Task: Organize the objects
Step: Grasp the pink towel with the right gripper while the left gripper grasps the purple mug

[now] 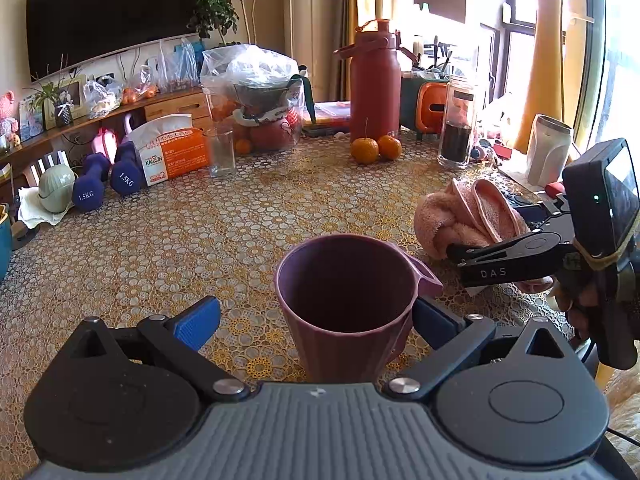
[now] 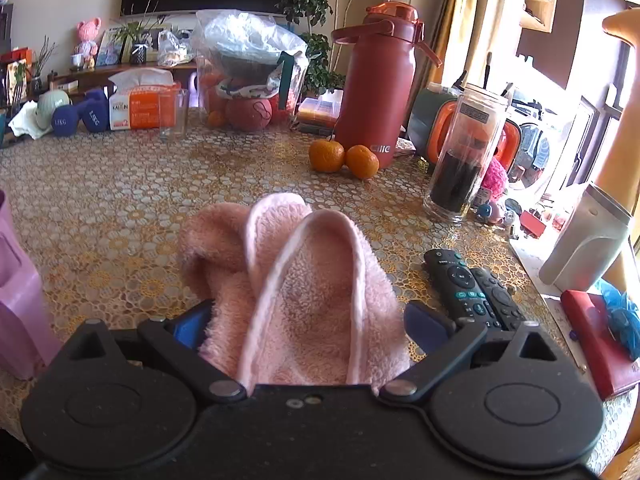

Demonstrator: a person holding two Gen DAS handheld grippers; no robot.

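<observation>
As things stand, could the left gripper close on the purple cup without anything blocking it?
Probably yes. The purple cup stands upright between the open fingers of the left gripper; the handle side sits against the right pad, the left pad is apart, and only bare tablecloth surrounds it.

Your left gripper's housing hides the base of the purple ribbed plastic cup (image 1: 344, 304), so you cannot tell whether it rests on the worktop. In your right view the same cup is cut off by the left edge, only a pale slab showing. The heels of the pink fluffy slippers (image 2: 304, 280) vanish behind your right gripper's body, and its blue fingers (image 2: 190, 326) are half buried in the fleece; contact on the far side is unclear. The window glare washes out the clutter behind the clear glass jar (image 2: 464, 152).
</observation>
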